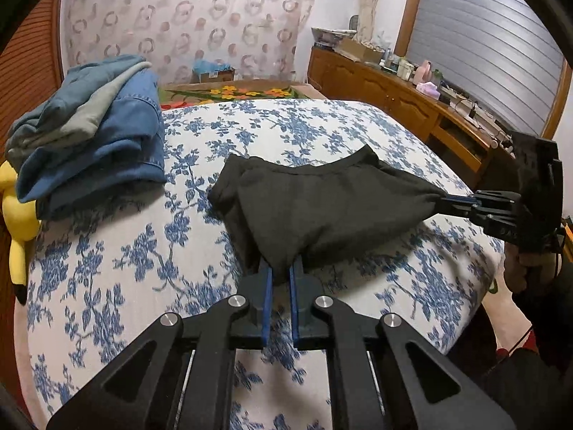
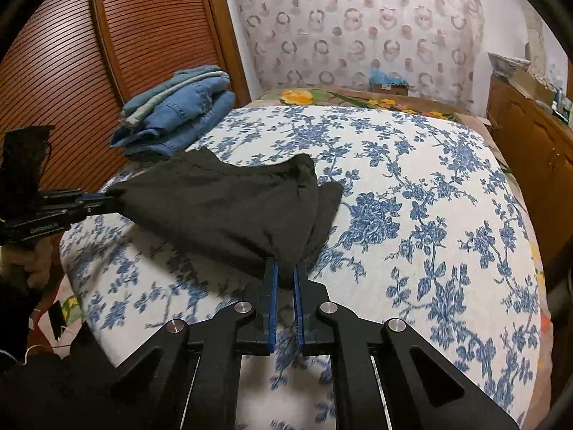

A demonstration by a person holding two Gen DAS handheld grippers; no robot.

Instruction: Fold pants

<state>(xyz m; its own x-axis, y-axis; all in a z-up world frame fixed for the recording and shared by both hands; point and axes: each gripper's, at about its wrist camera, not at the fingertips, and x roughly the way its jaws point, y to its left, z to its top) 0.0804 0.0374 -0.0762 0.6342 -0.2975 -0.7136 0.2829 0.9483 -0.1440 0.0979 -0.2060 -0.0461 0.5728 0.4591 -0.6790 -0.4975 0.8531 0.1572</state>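
Near the bed's front edge, the left gripper (image 1: 282, 268) has its blue-padded fingers (image 1: 266, 279) pinched on one corner of the black fabric pants (image 1: 315, 200), and the right gripper (image 2: 285, 272) has its fingers clamped on another corner. The pants hang stretched between them, sagging onto the white bedspread with blue flowers (image 2: 412, 215). Farther back, at the bed's left edge, lies a stack of folded blue denim clothes (image 1: 96, 132), beside a yellow plush toy (image 1: 18, 222).
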